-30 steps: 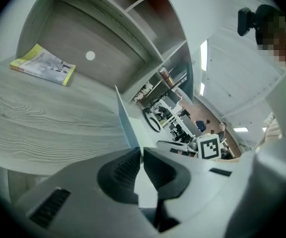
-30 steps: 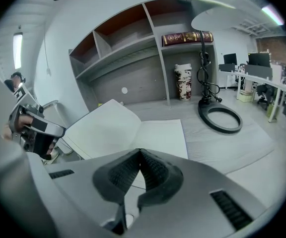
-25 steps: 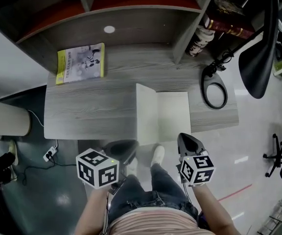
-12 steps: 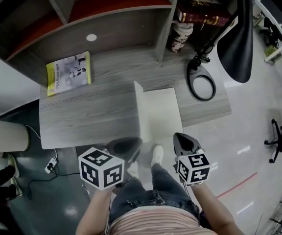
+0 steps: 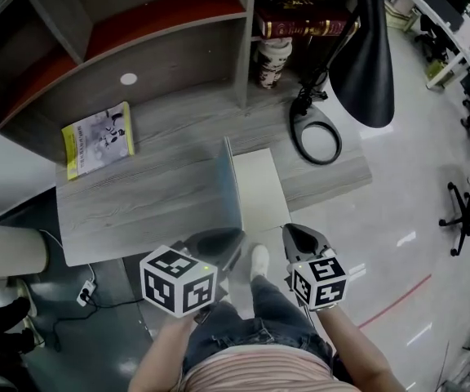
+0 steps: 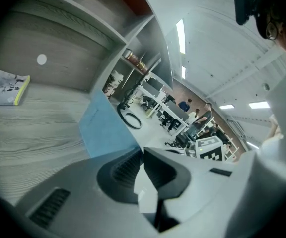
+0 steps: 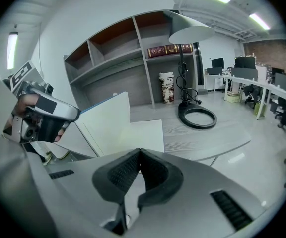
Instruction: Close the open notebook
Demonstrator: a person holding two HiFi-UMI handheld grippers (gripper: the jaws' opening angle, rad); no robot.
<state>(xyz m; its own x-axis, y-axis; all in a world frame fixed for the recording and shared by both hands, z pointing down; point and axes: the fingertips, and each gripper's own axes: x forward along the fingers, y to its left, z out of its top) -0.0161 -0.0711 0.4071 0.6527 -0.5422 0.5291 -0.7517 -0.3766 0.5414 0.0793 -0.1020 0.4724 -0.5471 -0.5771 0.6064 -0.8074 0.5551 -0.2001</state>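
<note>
The notebook lies at the desk's (image 5: 137, 207) near edge. Its blue cover (image 5: 215, 190) is raised and leans over the white right page (image 5: 261, 182). My left gripper (image 5: 223, 242) is at the cover's near corner. In the left gripper view the jaws (image 6: 143, 150) meet right at the lower corner of the blue cover (image 6: 106, 125), shut on it. My right gripper (image 5: 294, 233) hangs just off the desk's front edge, right of the notebook, shut and holding nothing. The right gripper view shows its closed tips (image 7: 139, 151) in front of the cover's white inner face (image 7: 106, 118) and the page (image 7: 143, 133).
A yellow-edged booklet (image 5: 98, 140) lies at the desk's back left. A black lamp's ring base (image 5: 317, 141) sits right of the notebook, its shade (image 5: 365, 64) overhanging. Shelves behind hold a patterned jar (image 5: 272, 62) and a dark red book (image 5: 304, 28). The person's legs are below the front edge.
The cover has swung further over the right page, so its blue outer face now shows from above. Both grippers have stayed close to the desk's front edge; the head view has shifted.
</note>
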